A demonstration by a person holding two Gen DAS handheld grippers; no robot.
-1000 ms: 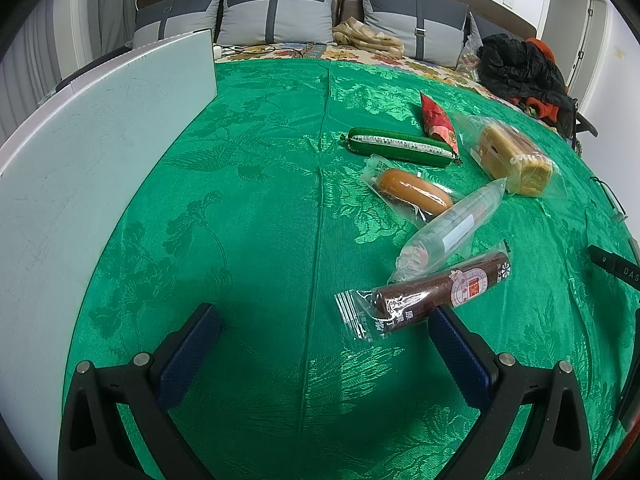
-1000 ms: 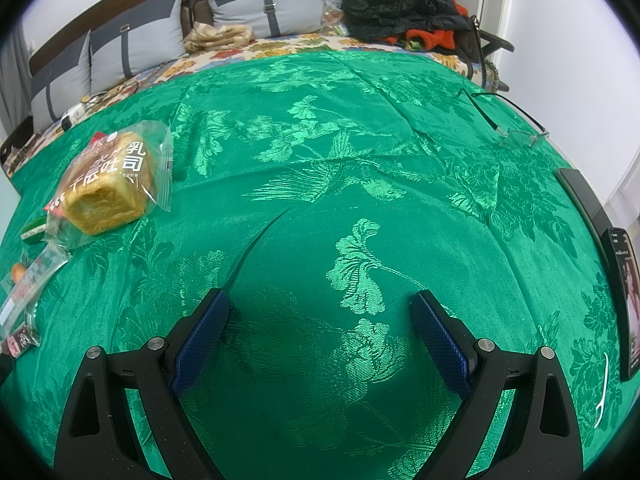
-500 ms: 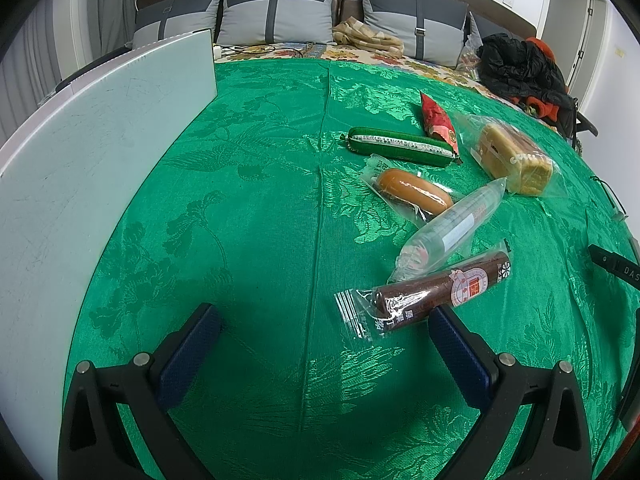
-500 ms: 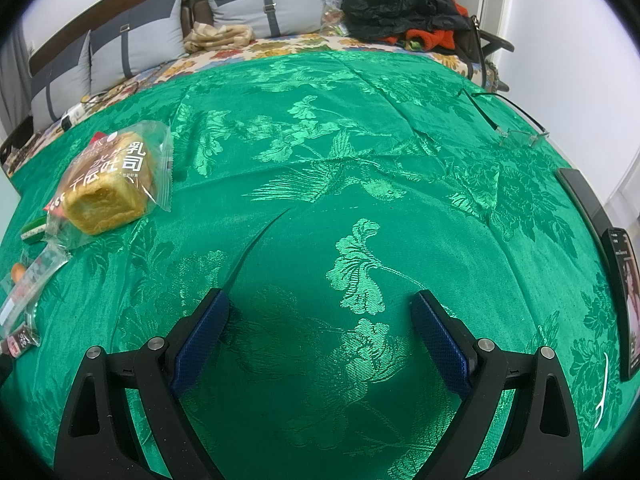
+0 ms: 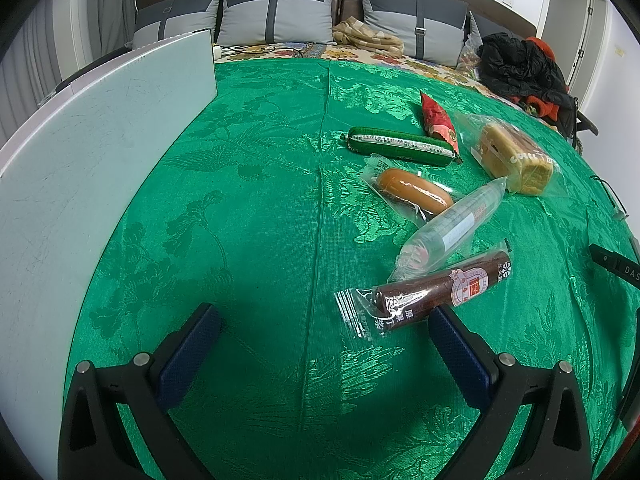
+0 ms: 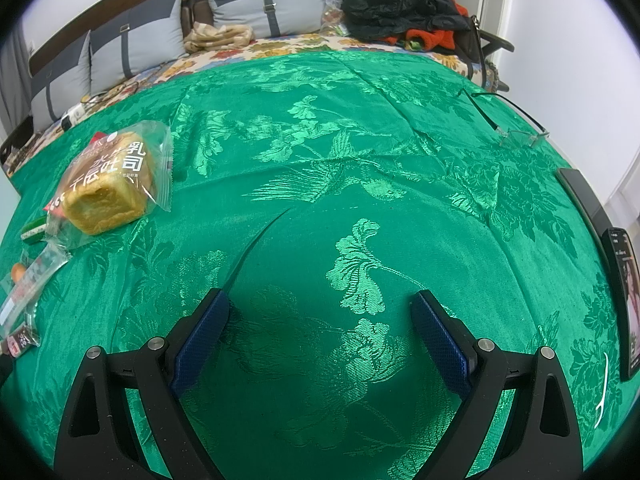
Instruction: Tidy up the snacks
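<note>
Left gripper (image 5: 320, 332), jaws apart and empty, hovers beside the dark packaged sausage (image 5: 436, 290) on the green cloth (image 5: 248, 240); sorting unstarted, next move likely a rightward shift to straddle it.

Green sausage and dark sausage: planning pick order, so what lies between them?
In the left wrist view, the orange sausage and the clear tube pack lie between the green sausage and the dark sausage.
</note>
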